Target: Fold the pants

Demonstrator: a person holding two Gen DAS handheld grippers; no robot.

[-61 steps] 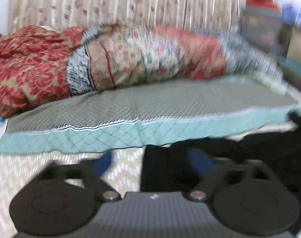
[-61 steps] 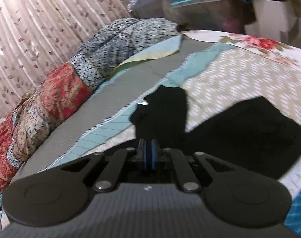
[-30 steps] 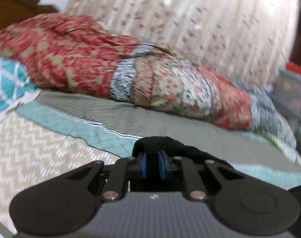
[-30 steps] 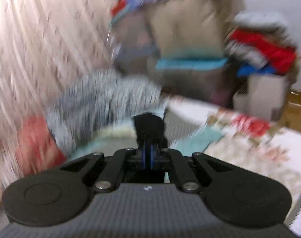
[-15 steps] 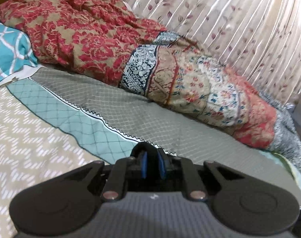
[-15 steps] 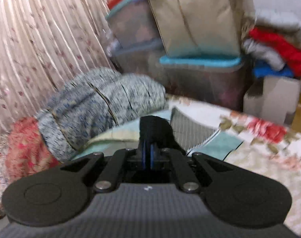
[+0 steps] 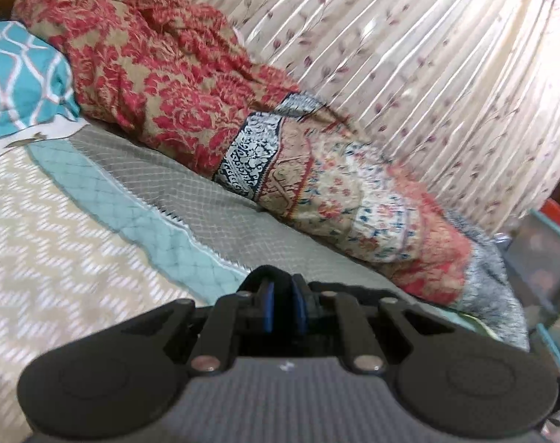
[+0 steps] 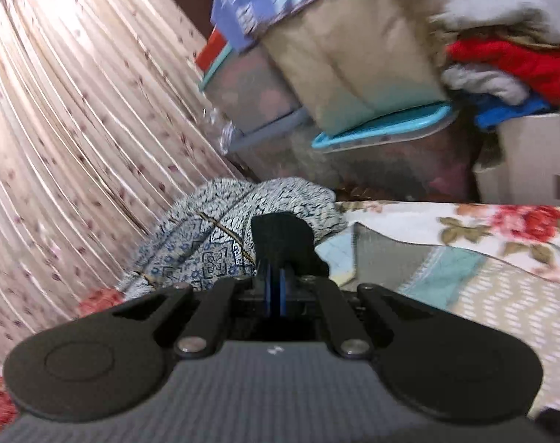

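Each hand-held gripper, left (image 7: 282,308) and right (image 8: 275,289), is clamped on the black pants (image 8: 281,238); they should hold them taut and level, lowering evenly onto the bed (image 7: 58,258).

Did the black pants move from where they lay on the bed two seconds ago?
Yes. The black pants are lifted off the bed cover, now showing before the gray patterned blanket.

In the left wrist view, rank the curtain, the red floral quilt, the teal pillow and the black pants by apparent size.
1. curtain
2. red floral quilt
3. teal pillow
4. black pants, only a pinched tuft showing
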